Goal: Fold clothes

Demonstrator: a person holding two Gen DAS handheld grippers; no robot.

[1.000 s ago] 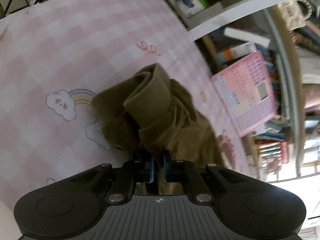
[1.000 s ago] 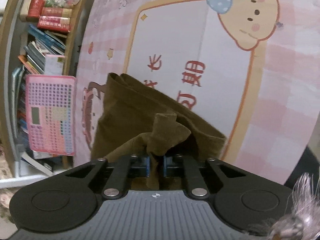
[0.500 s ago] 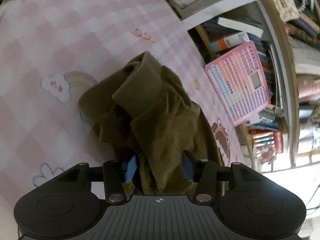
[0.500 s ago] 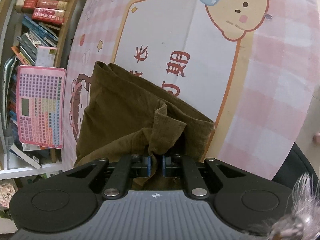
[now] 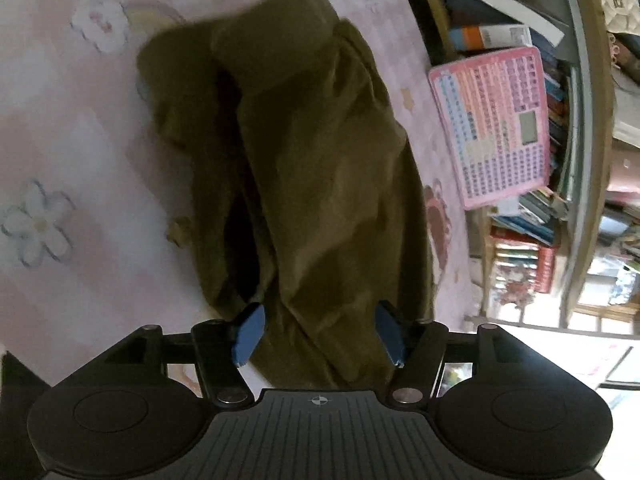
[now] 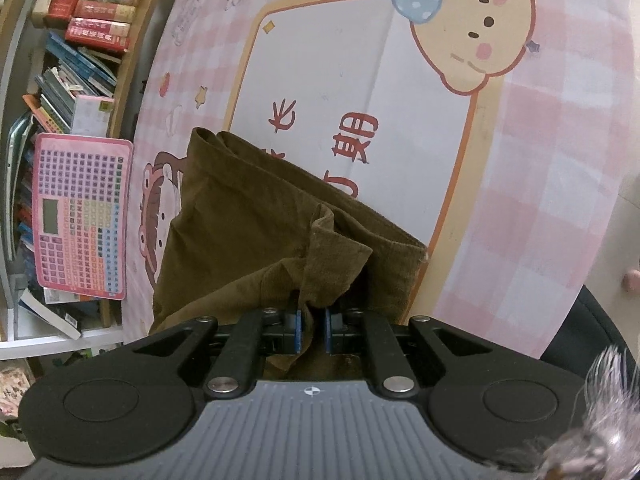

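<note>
Olive trousers (image 6: 256, 236) bunched on pink mat (image 6: 552, 184), left claw (image 5: 318, 334) spread wide over cloth, apparently untouching, right claw (image 6: 312, 330) pinching a fold

garment (image 5: 320, 184): motion-blurred | near end hidden under left gripper (image 5: 318, 336) body
</note>
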